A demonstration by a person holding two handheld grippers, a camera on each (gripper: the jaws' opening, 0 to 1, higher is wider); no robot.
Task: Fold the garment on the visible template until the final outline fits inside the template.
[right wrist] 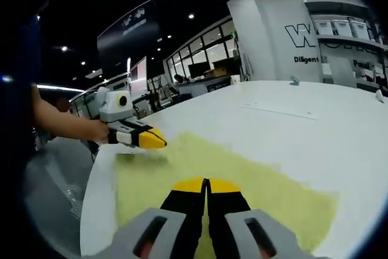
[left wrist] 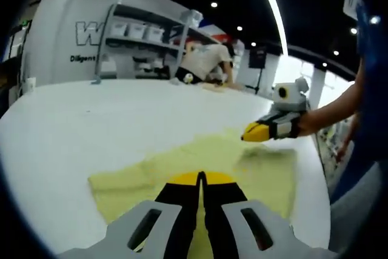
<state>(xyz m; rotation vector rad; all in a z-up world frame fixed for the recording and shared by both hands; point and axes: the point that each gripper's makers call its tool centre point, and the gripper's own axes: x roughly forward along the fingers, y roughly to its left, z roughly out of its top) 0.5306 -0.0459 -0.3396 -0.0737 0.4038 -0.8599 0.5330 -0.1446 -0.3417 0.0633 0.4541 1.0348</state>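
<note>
A pale yellow cloth garment lies spread flat on the wide white bench, near the edge closest to the person, its outline uneven with a flap jutting to one side. In the left gripper view, the left tool rises from the bottom with its black, yellow-tipped jaws pressed together — clenched, with the garment directly under and ahead of the tips, though whether cloth is pinched between them cannot be told. The right tool comes in from the right of that view, held by a bare hand and forearm, its yellow tip hovering just above the far edge of the garment. In the right gripper view, the garment stretches across the bench as a broad yellow sheet; the right tool has its jaws closed tight against each other — again over the cloth, grip on it unclear. The left tool enters from the left there, its tip at the garment's corner. Beyond the bench stand grey shelves with white bins and a person bent over.
</note>
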